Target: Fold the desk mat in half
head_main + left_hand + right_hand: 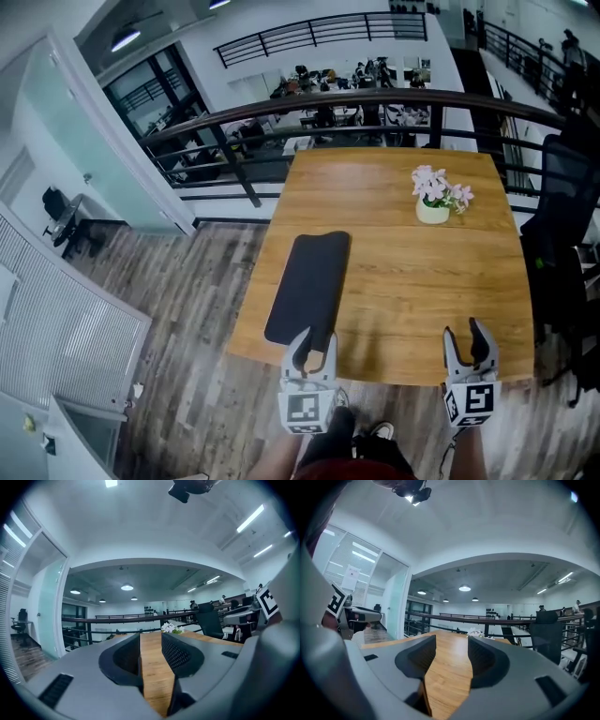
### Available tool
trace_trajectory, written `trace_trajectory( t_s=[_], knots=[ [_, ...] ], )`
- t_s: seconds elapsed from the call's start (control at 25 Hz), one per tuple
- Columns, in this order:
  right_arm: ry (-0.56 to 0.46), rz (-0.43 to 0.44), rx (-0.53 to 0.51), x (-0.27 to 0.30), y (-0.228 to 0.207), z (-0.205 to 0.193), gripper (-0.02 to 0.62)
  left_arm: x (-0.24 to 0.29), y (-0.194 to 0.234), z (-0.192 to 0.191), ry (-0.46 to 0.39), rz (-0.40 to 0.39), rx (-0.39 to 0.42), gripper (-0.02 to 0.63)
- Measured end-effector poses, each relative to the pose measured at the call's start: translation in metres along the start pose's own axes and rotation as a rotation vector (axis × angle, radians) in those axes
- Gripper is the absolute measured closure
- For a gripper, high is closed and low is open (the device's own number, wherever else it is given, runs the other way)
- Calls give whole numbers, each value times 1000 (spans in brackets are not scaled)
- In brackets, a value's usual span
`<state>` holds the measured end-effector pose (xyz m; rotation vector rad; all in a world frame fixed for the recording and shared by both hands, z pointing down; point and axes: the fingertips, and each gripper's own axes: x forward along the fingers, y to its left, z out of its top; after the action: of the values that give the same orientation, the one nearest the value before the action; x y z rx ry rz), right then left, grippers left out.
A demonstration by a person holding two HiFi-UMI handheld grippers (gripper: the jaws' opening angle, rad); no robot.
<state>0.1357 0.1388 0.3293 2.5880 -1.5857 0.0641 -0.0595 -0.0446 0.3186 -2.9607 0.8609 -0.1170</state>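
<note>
1. Wood table (403,272) on a mezzanine, with a dark railing (375,103) behind it and open office below. A small pot (433,202) of pale flowers stands at the far right, well clear of the work.
2. Handling (judgement): the mat (309,286) looks thin, soft and light, and should bend easily with no risk of breakage. The underside probably grips the wood, so dragging is likely to bunch it; lifting is better.
3. Where to grip (judgement): the two corners of the near short end, one per gripper, then carry that end over to the far end. The edge lies flat on the wood, so getting a jaw underneath is the hard part. I cannot tell whether the near end overhangs the table edge.
4. Mat appearance: black or charcoal, matte, plain. It is a long narrow strip with rounded corners, lying flat and unfolded with no visible creases.
5. Mat location: left half of the table, long axis running away from the person and slightly slanted, near end at the near table edge.
6. Left gripper (314,339): jaws wide apart and holding nothing, with only bare wood showing between them in its own view. In the head view it sits at the mat's near end.
7. Right gripper (467,339): jaws wide apart and empty, at the near edge, well to the right of the mat.
</note>
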Motion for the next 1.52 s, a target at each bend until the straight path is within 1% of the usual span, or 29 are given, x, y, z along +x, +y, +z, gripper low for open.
trace_trajectory(
  t_s=[0.12,0.24,0.36,0.48,0.6,0.68,0.84,0.96,1.04,1.16,1.32,1.52],
  knots=[
    [-27,-30,-4,-8,4,20,373,-7,8,24,-54,-4,-48,443],
    [-56,-66,-19,-12,11,44,373,-10,24,38,-85,-12,-9,445],
    [-100,-107,-36,-14,19,72,373,-10,42,55,-117,-34,-4,443],
    [-153,-157,-23,-18,26,98,373,-9,58,77,-151,-61,0,445],
    [-209,-190,-13,-25,34,118,370,-10,61,99,-208,-110,11,448],
    [-237,-209,-14,-27,38,126,368,-8,60,108,-235,-145,-1,460],
    [-245,-220,-21,-20,46,132,368,-5,64,113,-269,-150,20,462],
    [-251,-241,-22,-20,49,129,373,-7,68,107,-252,-155,2,463],
    [-254,-257,-27,-21,49,129,377,-7,70,101,-234,-155,14,466],
    [-243,-244,-17,-17,53,128,382,-5,75,99,-229,-144,5,494],
    [-226,-227,-17,-11,62,123,415,-8,78,96,-220,-140,6,516],
    [-240,-208,-11,-5,71,125,456,-13,81,103,-245,-125,-8,545]
  ],
)
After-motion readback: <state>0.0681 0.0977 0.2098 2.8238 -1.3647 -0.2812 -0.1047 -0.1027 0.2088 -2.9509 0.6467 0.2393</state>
